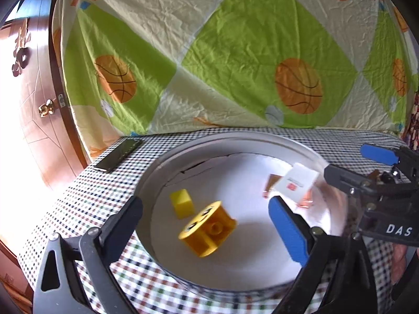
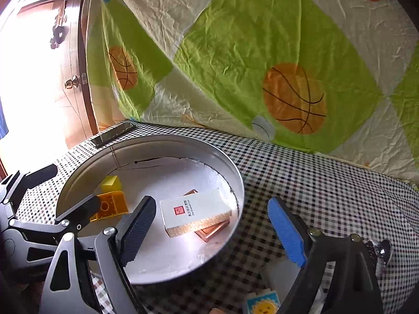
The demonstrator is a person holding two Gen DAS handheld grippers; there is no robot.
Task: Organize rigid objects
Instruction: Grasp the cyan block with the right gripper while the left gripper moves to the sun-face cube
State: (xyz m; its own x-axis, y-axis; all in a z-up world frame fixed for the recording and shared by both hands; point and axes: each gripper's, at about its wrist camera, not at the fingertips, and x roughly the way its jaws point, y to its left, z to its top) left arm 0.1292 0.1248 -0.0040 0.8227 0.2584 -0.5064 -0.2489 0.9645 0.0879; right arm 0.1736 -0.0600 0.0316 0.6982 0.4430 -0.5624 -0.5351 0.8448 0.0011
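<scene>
A round metal tray (image 1: 157,172) with a white lining holds a yellow cube (image 1: 182,206), a round yellow block (image 1: 209,233) with eyes on its face, and a white box (image 1: 297,183) lying on a copper-coloured piece (image 2: 212,231). My left gripper (image 1: 205,204) is open above the round yellow block and touches nothing. My right gripper (image 2: 212,204) is open over the white box (image 2: 193,212), its pads apart from it. In the left wrist view the right gripper (image 1: 344,158) shows at the tray's right rim. In the right wrist view the left gripper (image 2: 76,183) shows at the tray's left.
The tray stands on a checkered tablecloth (image 2: 314,183). A dark phone (image 1: 117,154) lies at the far left corner. A basketball-print sheet (image 1: 235,52) hangs behind the table. A small block with a sun face (image 2: 262,304) lies near the front. A wooden door (image 1: 39,104) is on the left.
</scene>
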